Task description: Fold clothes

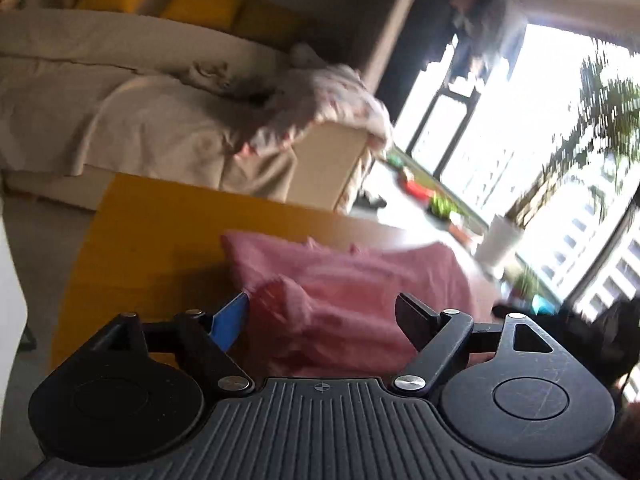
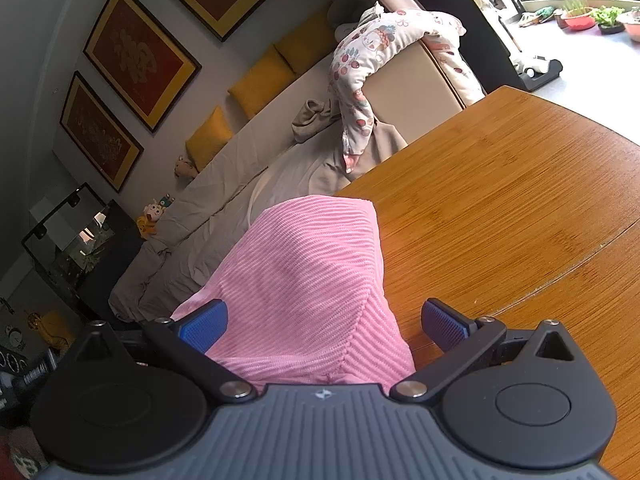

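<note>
A pink ribbed knit garment [image 2: 312, 280] lies on the wooden table [image 2: 520, 200], with part of it hanging past the table's left edge. My right gripper [image 2: 324, 326] is open, its blue pads [image 2: 202, 328] spread wide on either side of the cloth just above the garment. In the blurred left wrist view the same pink garment [image 1: 352, 292] lies bunched on the table [image 1: 160, 240]. My left gripper [image 1: 324, 316] is open too, fingers apart over the near folds. Nothing is pinched in either one.
A beige covered sofa [image 2: 224, 200] with yellow cushions [image 2: 260, 80] stands beyond the table. A floral printed cloth [image 2: 372, 52] hangs over its armrest. Potted plants [image 2: 592, 16] line the bright window; a white pot [image 1: 498, 242] stands near the table's far end.
</note>
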`<state>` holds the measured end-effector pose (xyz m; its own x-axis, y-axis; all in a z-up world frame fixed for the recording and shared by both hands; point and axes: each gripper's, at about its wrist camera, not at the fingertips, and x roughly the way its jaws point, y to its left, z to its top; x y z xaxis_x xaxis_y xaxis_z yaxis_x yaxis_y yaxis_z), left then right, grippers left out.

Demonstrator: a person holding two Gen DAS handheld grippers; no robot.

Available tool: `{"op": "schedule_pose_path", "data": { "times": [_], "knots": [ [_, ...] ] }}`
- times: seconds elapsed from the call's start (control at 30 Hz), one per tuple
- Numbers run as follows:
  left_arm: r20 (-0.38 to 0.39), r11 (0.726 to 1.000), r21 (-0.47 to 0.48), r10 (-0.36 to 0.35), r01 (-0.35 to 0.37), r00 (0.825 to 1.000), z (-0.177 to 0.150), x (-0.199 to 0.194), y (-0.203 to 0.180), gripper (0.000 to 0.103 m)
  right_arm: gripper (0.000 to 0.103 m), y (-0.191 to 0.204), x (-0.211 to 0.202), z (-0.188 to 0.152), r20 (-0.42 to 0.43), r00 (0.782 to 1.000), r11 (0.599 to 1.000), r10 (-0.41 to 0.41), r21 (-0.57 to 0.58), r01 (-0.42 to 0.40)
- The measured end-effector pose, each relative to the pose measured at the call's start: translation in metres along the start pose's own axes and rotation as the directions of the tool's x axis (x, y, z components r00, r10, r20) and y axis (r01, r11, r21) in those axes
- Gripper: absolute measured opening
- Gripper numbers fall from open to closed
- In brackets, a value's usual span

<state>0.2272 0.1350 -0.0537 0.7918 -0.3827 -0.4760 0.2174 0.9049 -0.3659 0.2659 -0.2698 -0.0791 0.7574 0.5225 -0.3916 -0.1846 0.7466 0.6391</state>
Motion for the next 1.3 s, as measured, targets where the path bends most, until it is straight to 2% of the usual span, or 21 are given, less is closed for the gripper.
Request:
{"op": "schedule_pose_path", "data": {
  "times": [0.07,0.1,0.13,0.27,0.37,0.4,0.5,0.6,0.67,0.73,0.77,0.8,0.87,0.9,0.97,1.0,1.03,1.13,1.2,1.23,1.3],
  "knots": [
    [-0.011,1.000,0.011,-0.028,0.028,1.000,0.000,0.010,-0.007,0.070,0.103,0.000,0.000,0.000,0.000,1.000,1.000,0.000,0.000,0.000],
    [-0.016,0.999,0.016,-0.043,0.043,0.999,-0.001,0.016,-0.010,0.055,0.103,0.000,0.000,0.000,0.000,1.000,1.000,0.001,0.000,-0.001],
    [0.000,0.997,0.044,-0.055,0.055,0.998,0.003,0.018,-0.017,0.044,0.103,-0.001,0.000,0.000,0.000,1.000,1.000,0.001,-0.001,-0.001],
    [0.054,0.987,0.133,-0.093,0.085,0.994,0.016,0.020,-0.039,0.042,0.103,-0.001,0.000,0.000,0.001,1.000,1.000,0.003,-0.001,-0.003],
    [0.028,0.985,0.175,-0.001,-0.004,1.000,0.010,0.029,-0.034,0.040,0.103,-0.001,0.000,0.001,0.001,1.000,1.000,0.004,-0.001,-0.004],
    [0.012,0.983,0.182,0.037,-0.039,0.999,0.006,0.033,-0.029,0.036,0.103,-0.002,0.000,0.001,0.001,1.000,1.000,0.004,-0.001,-0.004],
    [-0.030,0.987,0.118,0.114,-0.109,0.993,-0.003,0.041,-0.004,0.033,0.103,-0.002,0.000,0.001,0.001,1.000,1.000,0.005,-0.002,-0.005],
    [-0.018,0.996,0.029,0.083,-0.083,0.996,-0.004,0.030,0.012,0.039,0.103,-0.002,0.001,0.001,-0.013,1.000,1.000,0.015,-0.004,-0.015],
    [-0.003,1.000,0.000,0.020,-0.020,1.000,-0.002,0.021,0.012,0.047,0.103,-0.001,0.002,0.002,-0.029,0.999,1.000,0.026,-0.005,-0.026],
    [-0.016,0.997,-0.036,-0.070,0.069,0.997,0.001,0.018,0.012,0.077,0.103,0.002,0.004,0.006,-0.040,0.999,0.999,0.024,-0.032,-0.026],
    [-0.028,0.996,-0.040,-0.085,0.084,0.996,0.001,0.020,0.009,0.083,0.103,0.008,0.006,0.011,-0.040,0.999,0.997,0.010,-0.072,-0.013],
    [-0.040,0.995,-0.041,-0.097,0.095,0.995,0.001,0.022,0.007,0.085,0.103,0.013,0.007,0.016,-0.040,0.999,0.994,-0.004,-0.111,-0.001],
    [-0.064,0.998,-0.008,-0.062,0.062,0.996,0.003,0.034,0.002,0.085,0.103,0.023,0.010,0.026,-0.037,0.999,0.982,-0.031,-0.189,0.024],
    [-0.078,0.999,0.000,-0.045,0.045,0.996,0.004,0.042,0.001,0.084,0.103,0.029,0.012,0.031,-0.034,0.998,0.973,-0.045,-0.228,0.036],
    [-0.099,1.000,-0.002,-0.020,0.020,0.995,0.003,0.053,0.003,0.069,0.103,0.039,0.015,0.041,-0.028,0.997,0.951,-0.072,-0.304,0.060],
    [-0.102,1.000,0.007,-0.001,0.001,0.995,0.006,0.056,0.001,0.037,0.103,0.045,0.016,0.046,-0.024,0.996,0.937,-0.086,-0.341,0.072],
    [-0.104,1.000,0.017,0.019,-0.017,0.994,0.008,0.059,-0.001,0.026,0.103,0.048,0.018,0.052,-0.014,0.995,0.930,-0.096,-0.357,0.085],
    [0.007,0.996,0.087,0.016,-0.017,1.000,0.030,0.044,-0.020,0.022,0.103,0.056,0.022,0.066,0.033,0.994,0.920,-0.105,-0.377,0.110],
    [0.085,0.990,0.133,0.031,-0.042,0.996,0.041,0.033,-0.029,0.022,0.103,0.065,0.023,0.071,0.069,0.993,0.902,-0.100,-0.415,0.120],
    [0.098,0.987,0.146,0.048,-0.062,0.994,0.043,0.031,-0.029,0.022,0.103,0.069,0.025,0.073,0.082,0.992,0.891,-0.101,-0.437,0.127],
    [0.075,0.986,0.135,0.086,-0.096,0.993,0.038,0.038,-0.023,0.023,0.103,0.077,0.031,0.070,0.079,0.992,0.870,-0.098,-0.477,0.124]
  ]
}}
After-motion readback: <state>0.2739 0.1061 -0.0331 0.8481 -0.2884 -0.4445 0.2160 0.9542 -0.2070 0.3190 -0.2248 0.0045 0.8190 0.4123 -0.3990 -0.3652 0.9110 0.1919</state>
